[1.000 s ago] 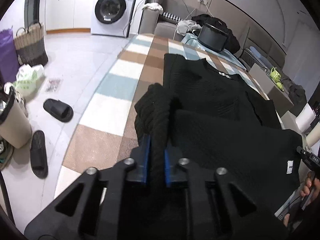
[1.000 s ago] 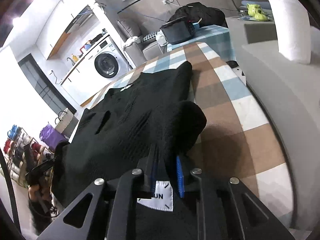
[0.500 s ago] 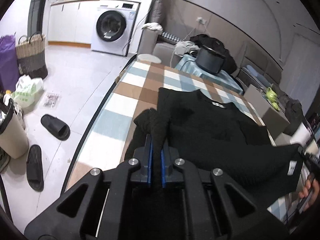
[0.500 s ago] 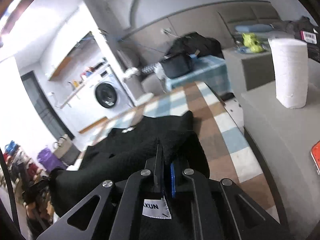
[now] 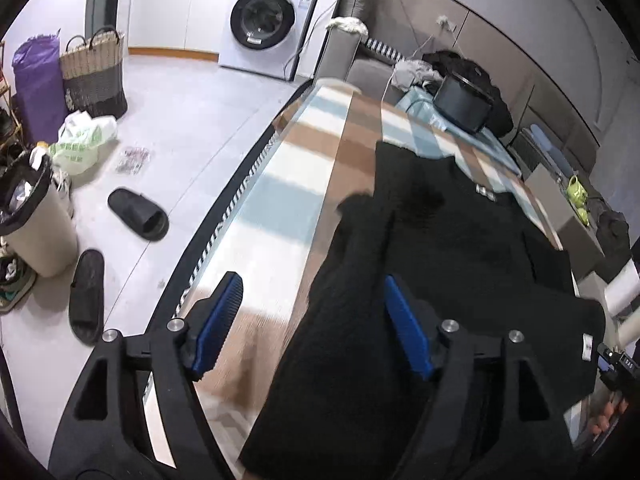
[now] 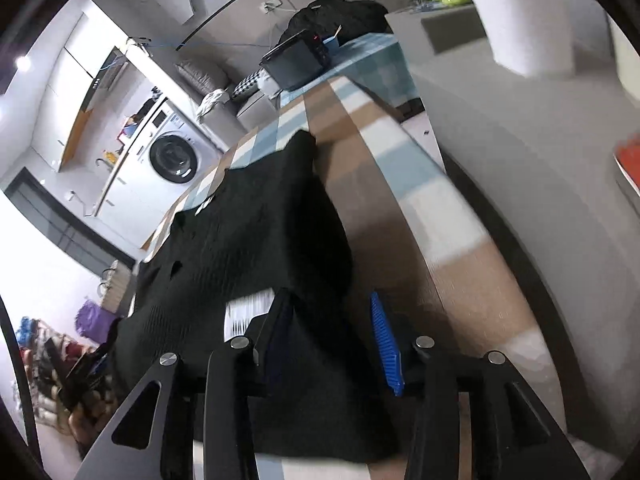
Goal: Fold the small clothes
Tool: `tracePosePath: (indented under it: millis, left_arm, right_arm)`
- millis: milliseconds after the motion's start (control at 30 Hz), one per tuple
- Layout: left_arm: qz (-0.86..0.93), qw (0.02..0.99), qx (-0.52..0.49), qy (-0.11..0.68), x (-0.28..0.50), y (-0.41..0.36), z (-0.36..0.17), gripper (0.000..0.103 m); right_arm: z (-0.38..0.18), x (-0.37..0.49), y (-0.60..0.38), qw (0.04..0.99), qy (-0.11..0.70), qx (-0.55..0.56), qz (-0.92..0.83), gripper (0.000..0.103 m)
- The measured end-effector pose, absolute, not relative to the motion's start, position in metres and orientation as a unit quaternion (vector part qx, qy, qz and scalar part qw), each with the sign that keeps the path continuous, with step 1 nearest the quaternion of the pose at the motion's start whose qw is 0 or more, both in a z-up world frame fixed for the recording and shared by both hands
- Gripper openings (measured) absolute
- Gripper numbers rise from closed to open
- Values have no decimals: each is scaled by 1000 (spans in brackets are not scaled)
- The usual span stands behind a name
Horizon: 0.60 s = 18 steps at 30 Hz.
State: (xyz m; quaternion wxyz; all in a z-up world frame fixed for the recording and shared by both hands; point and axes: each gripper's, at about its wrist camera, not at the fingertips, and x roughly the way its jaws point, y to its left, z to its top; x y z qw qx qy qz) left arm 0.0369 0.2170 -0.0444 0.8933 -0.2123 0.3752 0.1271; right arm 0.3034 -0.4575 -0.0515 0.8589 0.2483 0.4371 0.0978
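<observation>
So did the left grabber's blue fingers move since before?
Yes. The left gripper was pinching the black sweater; its jaws are opening, the left one now over the checked tablecloth.

A black knit sweater (image 5: 460,248) lies spread on the checked tablecloth (image 5: 280,200), its near hem folded up over its body

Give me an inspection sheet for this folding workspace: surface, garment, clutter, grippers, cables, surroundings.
Surface: checked tablecloth in brown, blue and white covers the table.
Job's things: black knit garment spread on it, near edge folded over.
Clutter: black box at the far end; paper towel roll on the side counter.
Grippers: left gripper and right gripper jaws opening, cloth lying between, not pinched.
Cables: wire hanging by the wall socket.
Surroundings: washing machine, slippers, bin, woven basket.
</observation>
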Motion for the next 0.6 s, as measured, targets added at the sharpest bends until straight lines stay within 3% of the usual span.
tracePosePath:
  millis: [300,367,400,500,567,600]
  left_arm:
    - [113,880,-212,410,3,203,-58,71]
    - [107,881,-198,416,0,197,-59,71]
    - [109,881,-193,418,0,194,-59,71]
    - [106,879,-180,429,4,189,-62,70]
    - [106,878,-180,431,5,187,-62,50]
    - [104,879,-184,428,6,188,-62,20]
  right_arm:
    - [-52,273,-435,869,436,184,145,41]
    - [-52,272,-431,868,436,182,154,33]
    - [-52,271,-429,871,433,178,151,24]
    - [-53,270,-431,869,428,191,155,22]
    - [-53,271,-431,867,431,197,156,22]
    - [-53,272,-430,866,434,196,152,22]
